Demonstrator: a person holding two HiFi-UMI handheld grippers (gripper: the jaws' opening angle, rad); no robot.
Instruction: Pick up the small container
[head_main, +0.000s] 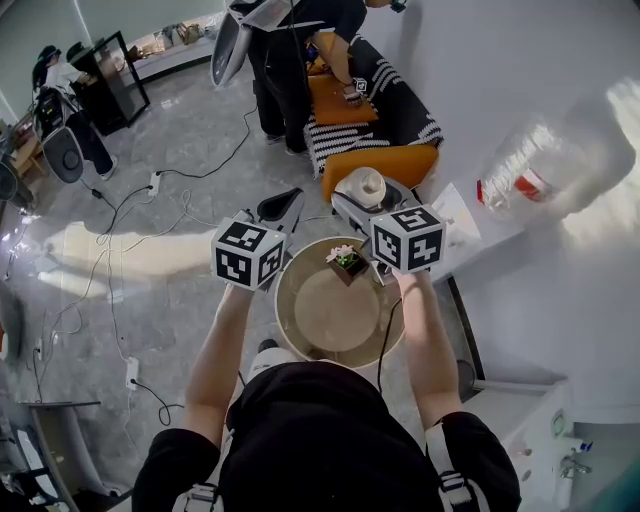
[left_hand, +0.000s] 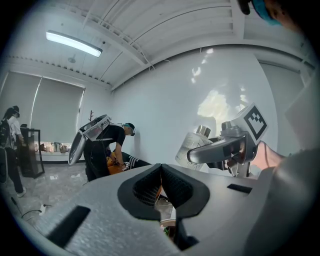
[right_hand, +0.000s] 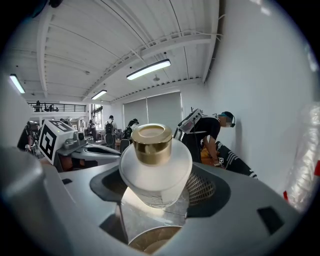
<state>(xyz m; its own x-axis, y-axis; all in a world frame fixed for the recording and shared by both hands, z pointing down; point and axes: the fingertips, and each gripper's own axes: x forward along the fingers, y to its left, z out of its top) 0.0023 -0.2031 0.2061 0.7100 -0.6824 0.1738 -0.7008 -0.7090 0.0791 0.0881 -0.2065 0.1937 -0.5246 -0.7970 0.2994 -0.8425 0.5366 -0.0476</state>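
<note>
The small container (head_main: 362, 185) is a frosted white jar with a gold cap, held up in the air between the jaws of my right gripper (head_main: 366, 203). In the right gripper view the container (right_hand: 155, 167) fills the middle, tilted a little, with the right gripper (right_hand: 157, 187) shut on its body. My left gripper (head_main: 279, 208) hangs level beside it on the left, apart from the jar. Its ribbed pads meet in the left gripper view, so the left gripper (left_hand: 160, 172) is shut and holds nothing. The same view shows the container (left_hand: 195, 143) at the right.
Below both grippers stands a round beige table (head_main: 330, 315) with a small potted plant (head_main: 345, 257) at its far edge. Beyond it is a striped sofa (head_main: 378, 125) with orange cushions and a person (head_main: 290, 70) bending over. A large water bottle (head_main: 555, 160) lies to the right. Cables cross the floor at the left.
</note>
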